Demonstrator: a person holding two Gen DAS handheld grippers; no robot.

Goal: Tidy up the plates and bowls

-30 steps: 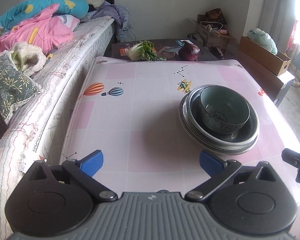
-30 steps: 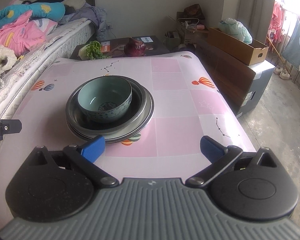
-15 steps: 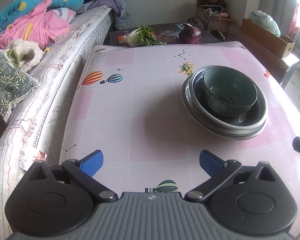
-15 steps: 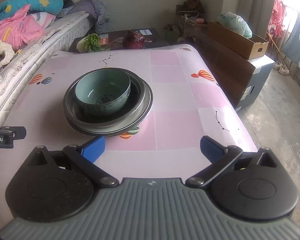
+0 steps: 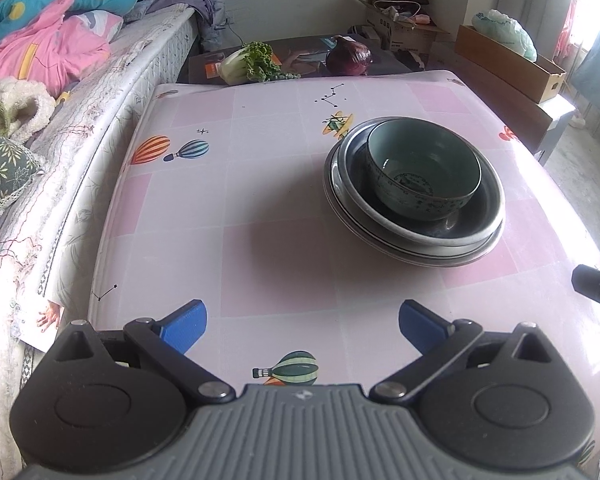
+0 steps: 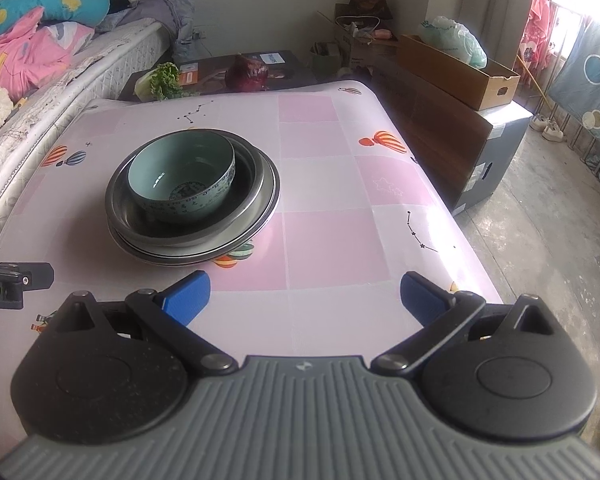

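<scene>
On the surface (image 6: pixel 328 184) the bowl (image 6: pixel 182 188) sits nested in stacked plates (image 6: pixel 260 196), so the organizing looks essentially done, while the left tool (image 5: pixel 302 322) and right tool (image 6: pixel 304 296) hover nearby, both wide open and empty.

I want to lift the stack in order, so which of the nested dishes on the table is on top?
The teal ceramic bowl: it sits inside the metal dishes, smallest of the stack and the only patterned, non-metal one.
</scene>
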